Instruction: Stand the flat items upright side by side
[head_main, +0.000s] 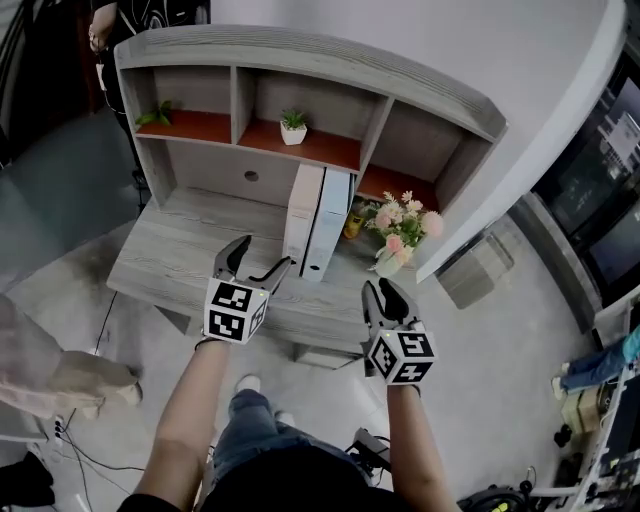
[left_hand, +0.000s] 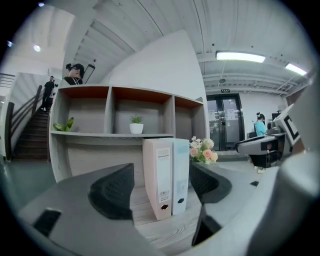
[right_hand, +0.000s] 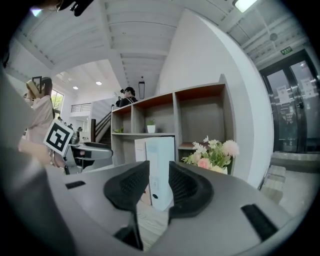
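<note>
Grey wood-grain desk (head_main: 180, 262) with a matching hutch of open shelves (head_main: 300, 52) forms the work surface, with pale floor around it. Both task items stand at the back of the desk top against the hutch: a pale pink lever-arch binder (head_main: 302, 212) and a pale blue lever-arch binder (head_main: 331, 222), each with its long axis vertical, spines facing the person, sides touching, pink on the left. A bunch of pink and cream flowers (head_main: 403, 225) stands just beside the blue binder on its right. The left gripper (head_main: 266, 252) has its jaws spread wide with nothing between them. The right gripper (head_main: 380, 287) has its jaws close together with a narrow gap, also empty (the blue binder seen through that gap stands well behind the pads). Both binders lie straight ahead of the jaws and apart from them. The left gripper is the nearer, its tips near the foot of the pink binder. The right gripper sits further back, to the right of the blue binder. Judged from this layout, the arrangement looks complete. Any further correction would most readily fall to the left gripper.
</note>
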